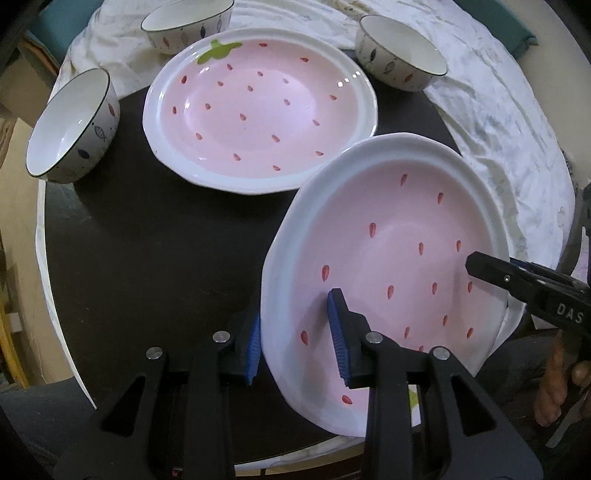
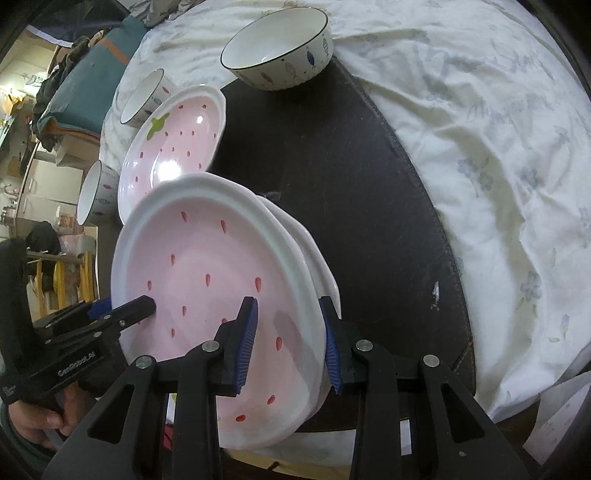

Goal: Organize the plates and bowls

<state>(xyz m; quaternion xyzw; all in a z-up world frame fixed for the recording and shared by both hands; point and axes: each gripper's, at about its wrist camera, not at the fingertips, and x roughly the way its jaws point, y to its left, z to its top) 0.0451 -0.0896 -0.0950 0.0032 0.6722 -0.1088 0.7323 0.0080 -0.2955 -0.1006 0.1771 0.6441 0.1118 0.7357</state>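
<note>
**Both tools are carrying one strawberry plate toward a stack**

Left wrist view: the left tool (image 1: 295,339) is clamping the near rim of a pink strawberry plate (image 1: 391,266), one blue pad under the white edge and the other pad pressing on the pink inside. The plate is tilting, its left side higher, above the dark bench (image 1: 155,251). The right tool (image 1: 476,264) is reaching in from the right and is touching the opposite rim. A second strawberry plate (image 1: 258,110) is lying flat further back, well apart from the held one. Three bowls are standing around it: a left bowl (image 1: 70,125), a far bowl (image 1: 184,26) and a right bowl (image 1: 400,55). I judge the step in hand to be the stacking of plates; the next move is asking for a level, slow lowering and then a release of both tools together, so the plate is not sliding.

Right wrist view: here the right tool (image 2: 290,343) is clearly gripping the rim, one pad inside and one outside. This view is also showing what the other is hiding: under the held plate, another white plate rim (image 2: 317,258) is sticking out, so a plate is already lying just below. Whether the two are touching I cannot tell. The person's hand (image 2: 40,417) is holding the left tool at the lower left.
</note>
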